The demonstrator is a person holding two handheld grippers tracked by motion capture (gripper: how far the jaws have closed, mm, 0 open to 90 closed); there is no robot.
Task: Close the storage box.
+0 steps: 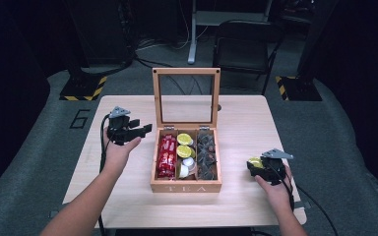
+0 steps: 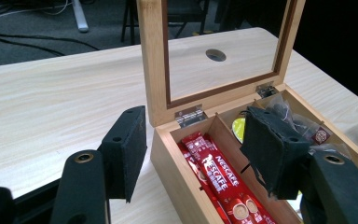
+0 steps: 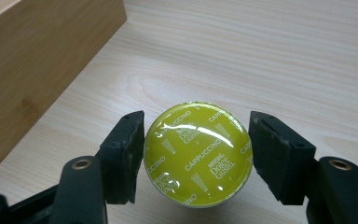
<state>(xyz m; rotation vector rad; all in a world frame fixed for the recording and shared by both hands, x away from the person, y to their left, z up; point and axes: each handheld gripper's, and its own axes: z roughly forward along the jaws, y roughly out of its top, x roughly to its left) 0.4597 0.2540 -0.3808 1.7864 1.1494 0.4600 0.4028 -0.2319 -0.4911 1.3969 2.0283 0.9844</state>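
A person works at a wooden table point(image 1: 128, 196) with a gripper in each hand, sorting drinks into a wooden tea box point(image 1: 186, 187) whose glass lid point(image 1: 186, 96) stands upright. The right gripper point(image 3: 196, 156) sits low over the table to the right of the box, its jaws set on either side of a yellow-green coffee capsule point(image 3: 198, 153); the left pad touches the capsule's rim and the right pad looks to meet its edge, so the capsule appears lightly pinched, though it seems to rest on the table. The left gripper point(image 2: 191, 149) hangs at the box's left wall, jaws spread and holding nothing, one on each side of that wall. Inside, red coffee sticks point(image 1: 167, 156) fill the left compartment, yellow-green and white capsules point(image 1: 185, 152) the middle, dark tea bags point(image 1: 206, 153) the right. Judging by this, the box is largely filled; the capsule outside has yet to be lifted to the middle compartment, and the lid remains to be closed.
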